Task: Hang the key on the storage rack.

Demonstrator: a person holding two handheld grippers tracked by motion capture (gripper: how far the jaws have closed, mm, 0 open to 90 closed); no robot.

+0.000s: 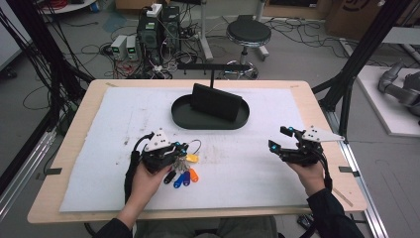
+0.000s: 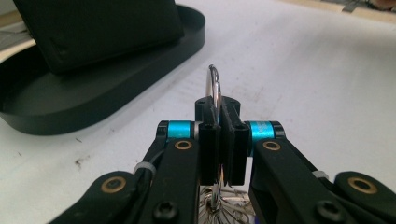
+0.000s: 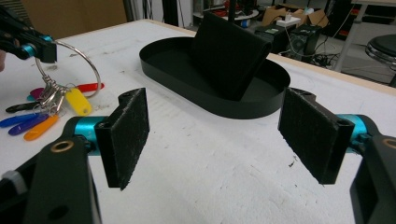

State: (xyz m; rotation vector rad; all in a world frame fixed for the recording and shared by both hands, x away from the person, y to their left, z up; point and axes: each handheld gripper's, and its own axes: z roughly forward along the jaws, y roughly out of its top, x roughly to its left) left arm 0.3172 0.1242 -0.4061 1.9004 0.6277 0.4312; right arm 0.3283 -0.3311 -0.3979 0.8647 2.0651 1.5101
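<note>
In the high view, the left tool [image 1: 174,148] sat left of the frame's centre, low on the white mat [image 1: 257,168] that covered the worktop [image 1: 79,124]. Its jaws were closed tight on a metal key ring [image 1: 194,145]. The left gripper view showed this closely: the ring [image 2: 214,88] stood on edge, squeezed between the two black pads, with its top arc rising above them at the middle of the frame and its lower part dropping out of sight below them. From the ring hung a bunch of coloured tags [image 1: 183,176], which lay fanned on the mat just below and right of the tool's tip, blue and orange ones plainest, a yellow one nearer the ring.

The right tool [image 1: 283,140] was held at the right of the high view, well apart from the ring and tags. Its jaws stood wide open and gripped nothing; in the right gripper view the two fuzzy black pads [image 3: 125,135] framed bare mat. In that same view the ring [image 3: 79,65] and tags [image 3: 44,119] appeared at the upper left, with the left tool [image 3: 44,52] clamped on the ring's top edge.

A black oval tray [image 1: 181,119] lay at the upper middle of the mat, beyond both tools, with a black folded wallet-like thing [image 1: 215,101] standing in it.
</note>
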